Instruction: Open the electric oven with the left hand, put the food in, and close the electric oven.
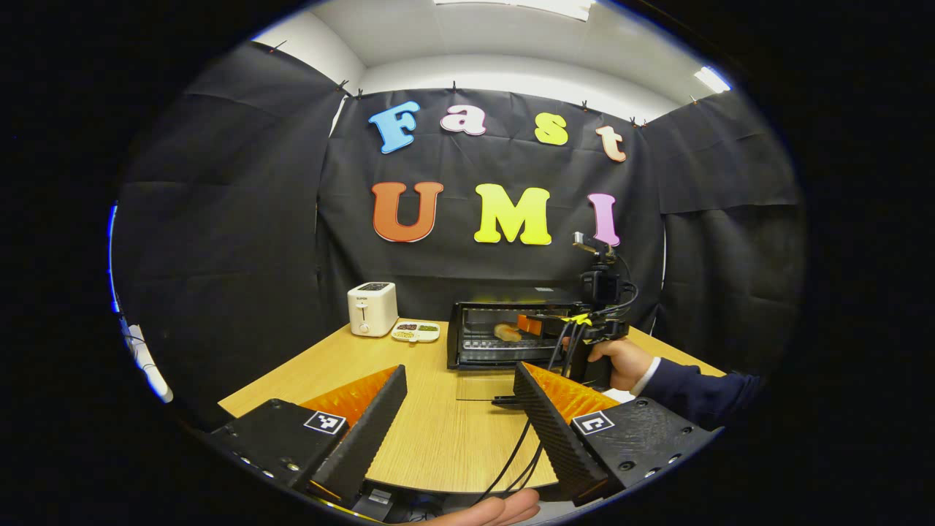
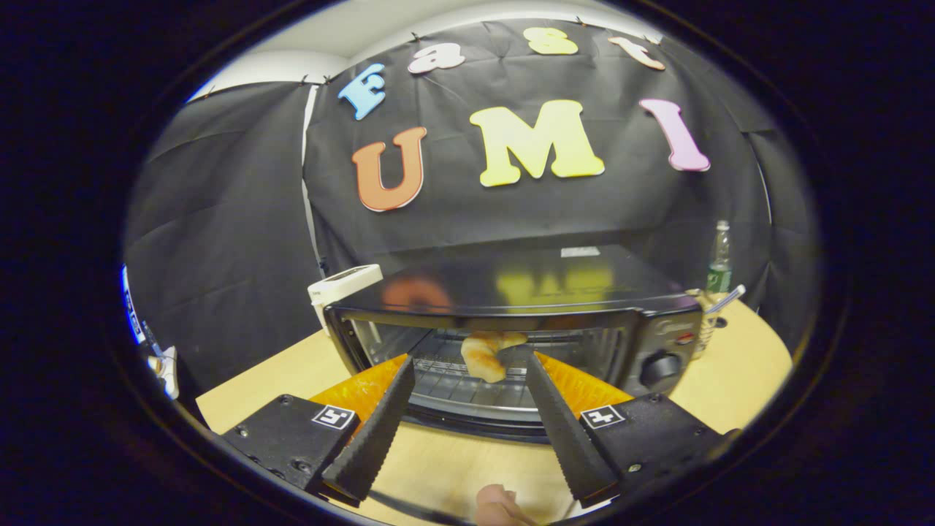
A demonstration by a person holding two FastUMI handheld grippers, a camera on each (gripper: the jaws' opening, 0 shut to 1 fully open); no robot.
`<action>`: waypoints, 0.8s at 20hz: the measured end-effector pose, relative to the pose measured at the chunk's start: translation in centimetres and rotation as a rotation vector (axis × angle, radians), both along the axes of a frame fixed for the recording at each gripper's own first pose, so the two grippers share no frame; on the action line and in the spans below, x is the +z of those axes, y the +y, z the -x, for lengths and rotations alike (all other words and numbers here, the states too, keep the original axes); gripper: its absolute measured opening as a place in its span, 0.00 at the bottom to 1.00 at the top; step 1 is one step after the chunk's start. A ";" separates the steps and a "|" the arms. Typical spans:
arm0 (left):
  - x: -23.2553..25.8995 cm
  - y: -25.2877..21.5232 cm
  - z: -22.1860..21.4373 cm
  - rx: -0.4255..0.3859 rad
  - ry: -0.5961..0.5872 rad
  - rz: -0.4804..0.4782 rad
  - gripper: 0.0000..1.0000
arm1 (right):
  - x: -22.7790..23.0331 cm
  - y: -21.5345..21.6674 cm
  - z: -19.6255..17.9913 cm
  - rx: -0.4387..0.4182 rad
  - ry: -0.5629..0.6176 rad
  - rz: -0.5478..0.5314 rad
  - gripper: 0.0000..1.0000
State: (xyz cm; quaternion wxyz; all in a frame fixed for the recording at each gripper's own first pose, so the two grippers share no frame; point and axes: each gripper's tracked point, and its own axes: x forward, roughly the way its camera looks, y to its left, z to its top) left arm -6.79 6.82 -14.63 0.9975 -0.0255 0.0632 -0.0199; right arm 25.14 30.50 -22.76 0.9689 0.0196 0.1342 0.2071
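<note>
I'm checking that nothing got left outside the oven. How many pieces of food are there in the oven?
1: a bread roll lies on the rack inside the open oven. Others could be hidden deeper inside.

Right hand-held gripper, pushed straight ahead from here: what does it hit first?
Probably the bread on the oven rack. The right hand-held gripper is open and points into the open electric oven, the bread lying just ahead between its fingers. Depth is uncertain.

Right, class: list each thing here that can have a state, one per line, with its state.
Oven: door open, folded down.
Bread: on the oven rack, not gripped.
Left tool: open, empty, back from the oven.
Right tool: open, empty, at the oven mouth.
</note>
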 end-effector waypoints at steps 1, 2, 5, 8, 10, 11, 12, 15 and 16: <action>0.2 -0.6 0.0 -0.006 -0.001 0.002 0.97 | 0.8 -0.8 1.6 0.006 -0.011 -0.002 0.94; 0.2 -1.3 0.0 -0.017 -0.001 0.008 0.97 | 1.7 -1.5 3.5 0.021 -0.020 -0.009 0.94; 0.3 -2.6 0.2 -0.020 0.005 -0.004 0.97 | 4.7 -5.1 7.7 0.000 -0.061 -0.039 0.94; 0.2 -4.0 -0.3 -0.023 0.006 -0.016 0.96 | 7.8 -9.3 11.6 -0.042 -0.105 -0.047 0.94; -0.2 -5.3 -0.8 -0.025 0.014 -0.010 0.96 | 10.0 -12.0 14.2 -0.072 -0.161 -0.052 0.94; -0.6 -6.3 -1.2 -0.040 0.022 -0.020 0.96 | 11.1 -13.5 15.4 -0.090 -0.194 -0.058 0.94; -1.1 -7.5 -1.7 -0.057 0.031 -0.038 0.97 | 11.9 -14.9 16.6 -0.110 -0.216 -0.058 0.94; -3.4 -10.3 -3.4 -0.099 0.085 -0.085 0.96 | 13.6 -19.1 19.2 -0.194 -0.238 -0.055 0.94; -4.2 -11.2 -4.2 -0.117 0.109 -0.087 0.97 | 14.3 -20.4 20.0 -0.216 -0.245 -0.057 0.94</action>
